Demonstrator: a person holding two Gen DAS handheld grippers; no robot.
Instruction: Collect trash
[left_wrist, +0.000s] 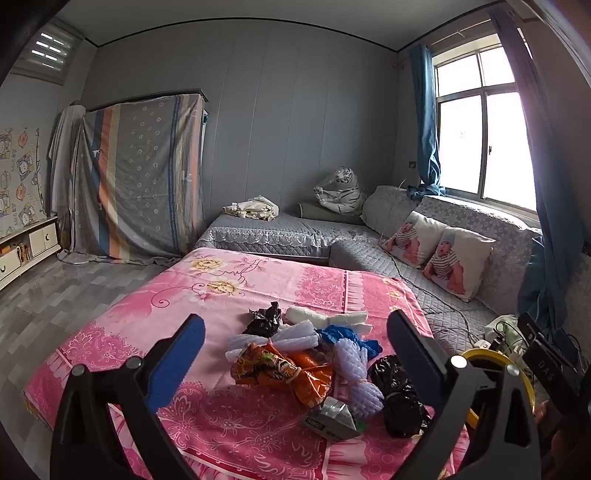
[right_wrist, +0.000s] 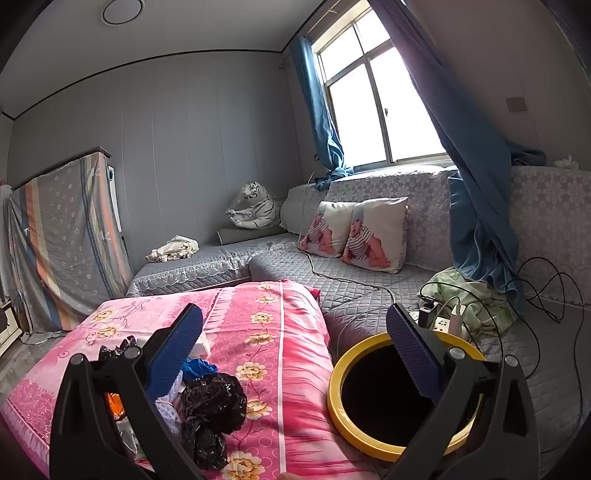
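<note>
A heap of trash lies on the pink floral cloth (left_wrist: 110, 332) covering the table: an orange snack wrapper (left_wrist: 284, 369), white foam netting (left_wrist: 356, 373), a blue scrap (left_wrist: 347, 338), two crumpled black bags (left_wrist: 399, 398) (left_wrist: 264, 319), a white roll (left_wrist: 314, 315) and a grey carton (left_wrist: 330, 419). My left gripper (left_wrist: 295, 354) is open and empty above the heap. My right gripper (right_wrist: 295, 347) is open and empty, between the black bag (right_wrist: 212, 402) and a yellow-rimmed bin (right_wrist: 336, 391) with a dark inside, right of the table.
A grey quilted sofa (right_wrist: 369, 295) runs behind and right of the table, with two baby-print cushions (right_wrist: 354, 232), a plush tiger (right_wrist: 255, 206), a green cloth (right_wrist: 469, 295), a power strip (right_wrist: 439, 323) and cables. A sheet-draped cabinet (left_wrist: 140, 177) stands at the left.
</note>
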